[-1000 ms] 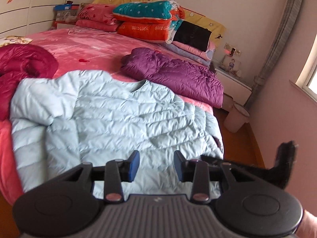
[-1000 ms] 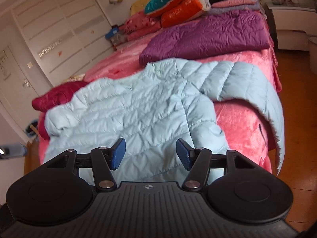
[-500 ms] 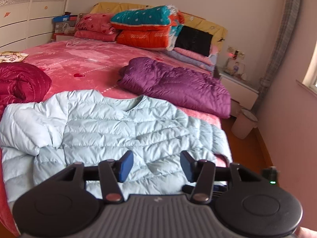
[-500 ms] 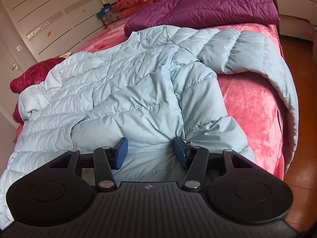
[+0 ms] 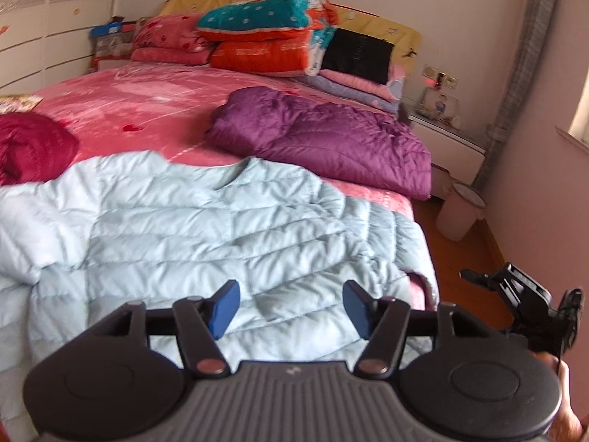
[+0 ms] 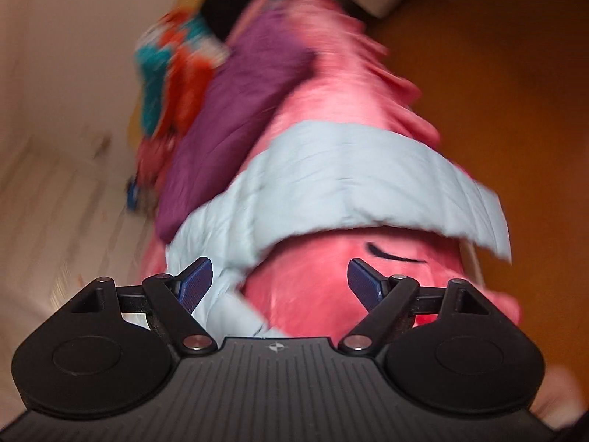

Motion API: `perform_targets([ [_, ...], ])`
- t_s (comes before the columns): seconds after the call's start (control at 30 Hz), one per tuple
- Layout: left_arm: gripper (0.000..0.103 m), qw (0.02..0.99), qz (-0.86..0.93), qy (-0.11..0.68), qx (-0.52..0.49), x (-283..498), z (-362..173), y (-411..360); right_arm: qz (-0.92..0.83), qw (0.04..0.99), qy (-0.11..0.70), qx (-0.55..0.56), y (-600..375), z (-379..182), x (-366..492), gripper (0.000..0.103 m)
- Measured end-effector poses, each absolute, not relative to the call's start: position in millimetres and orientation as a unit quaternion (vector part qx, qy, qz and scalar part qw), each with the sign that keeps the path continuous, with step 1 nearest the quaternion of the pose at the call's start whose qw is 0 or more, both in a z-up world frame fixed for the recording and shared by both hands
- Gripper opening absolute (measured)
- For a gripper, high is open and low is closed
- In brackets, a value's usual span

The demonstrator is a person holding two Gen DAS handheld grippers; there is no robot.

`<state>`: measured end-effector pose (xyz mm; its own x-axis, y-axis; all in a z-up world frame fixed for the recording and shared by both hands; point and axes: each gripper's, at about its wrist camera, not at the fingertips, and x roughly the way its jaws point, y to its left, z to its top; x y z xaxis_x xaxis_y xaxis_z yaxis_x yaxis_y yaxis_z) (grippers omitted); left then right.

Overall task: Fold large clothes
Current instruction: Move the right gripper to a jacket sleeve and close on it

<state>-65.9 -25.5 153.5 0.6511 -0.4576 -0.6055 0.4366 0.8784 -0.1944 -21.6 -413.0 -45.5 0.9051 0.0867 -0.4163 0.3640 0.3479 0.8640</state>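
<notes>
1. Pale blue quilted down jacket [image 5: 206, 235], the garment to be folded, lay spread flat across the near end of a bed, collar toward the pillows; one sleeve [image 6: 368, 191] draped over the bed's side edge.
2. Left gripper [image 5: 291, 307] hovered above the jacket's lower hem. Its blue pads [image 5: 224, 307] were released and the jaws were opening, with only the fabric below visible between them and nothing pinched.
3. Right gripper [image 6: 280, 283] appeared in a heavily blurred, rolled view beside the hanging sleeve. Its jaws were spread wide and opening; a fold of the jacket lay against the left pad [image 6: 195, 280], but neither pad pressed on it.
4. In the left wrist view, the right gripper [image 5: 515, 294] showed at the lower right edge, off the bed's side and over the floor.
5. Pink bedspread [image 5: 154, 103] covered the bed beneath the jacket.
6. Purple jacket [image 5: 331, 140] lay folded beyond the blue one, apart from it, toward the headboard.
7. Dark red garment [image 5: 33, 147] sat crumpled at the left, just beside the blue jacket's shoulder.
8. Stacked quilts and pillows [image 5: 265, 40] stood at the bed's head.
9. Waste bin [image 5: 460, 213] stood on the orange floor [image 6: 497, 92] near a white nightstand [image 5: 449, 151].
</notes>
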Motion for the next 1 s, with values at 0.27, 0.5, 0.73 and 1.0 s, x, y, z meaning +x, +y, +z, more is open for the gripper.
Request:
perform_targets([
  [0.27, 0.073, 0.907, -0.284, 0.312, 0.008, -69, 169, -70, -0.097, 0.588, 0.12, 0.794, -456, -139, -36, 0.103],
  [0.5, 0.078, 0.906, -0.299, 0.301, 0.004, -65, 173, -93, -0.141, 0.527, 0.084, 0.834, -457, -170, -28, 0.103],
  [0.73, 0.078, 0.901, -0.29, 0.323, -0.007, -53, 154, -103, -0.175, 0.484, 0.075, 0.854, -458, -199, -13, 0.103],
  [1.0, 0.079, 0.903, -0.265, 0.337, 0.011, -32, 128, -87, -0.201, 0.482, 0.057, 0.851, -467, -205, 9, 0.097],
])
